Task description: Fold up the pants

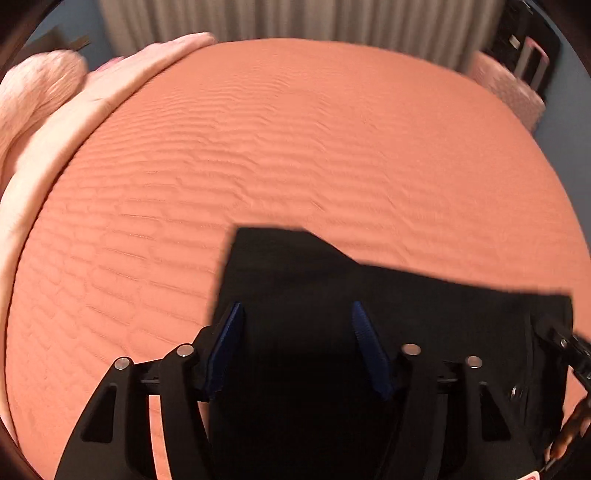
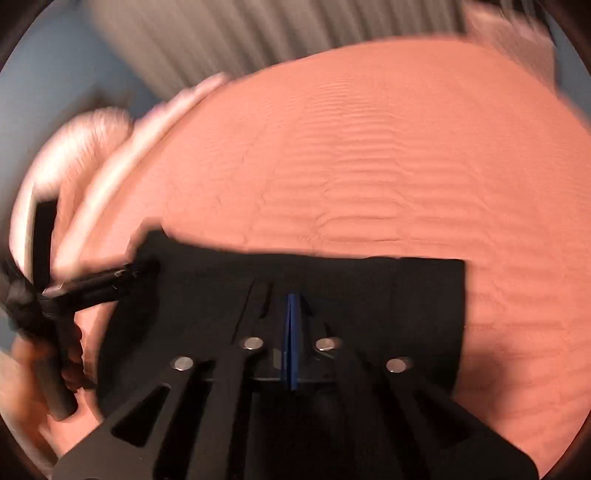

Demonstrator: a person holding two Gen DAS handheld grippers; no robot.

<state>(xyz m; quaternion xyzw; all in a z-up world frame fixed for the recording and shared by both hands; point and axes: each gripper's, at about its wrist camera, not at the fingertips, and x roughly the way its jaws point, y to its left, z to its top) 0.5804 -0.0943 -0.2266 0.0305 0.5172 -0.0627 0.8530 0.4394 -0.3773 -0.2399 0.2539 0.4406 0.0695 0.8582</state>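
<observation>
The black pants (image 1: 369,295) lie folded on the salmon quilted bed cover (image 1: 295,147), near the front edge. My left gripper (image 1: 297,314) is open, its blue pads (image 1: 229,332) spread wide above the left part of the pants. In the right wrist view the pants (image 2: 369,295) form a flat dark rectangle. My right gripper (image 2: 291,306) has its blue pads pressed together over the pants; whether cloth is pinched between them cannot be told. The left gripper (image 2: 147,267) shows at the left edge of that view, at the pants' left corner.
A pale pink blanket and pillow (image 1: 44,110) lie along the bed's left side. Grey curtains (image 1: 277,18) hang behind the bed. A pink suitcase (image 1: 532,66) stands at the far right. The right wrist view is motion-blurred.
</observation>
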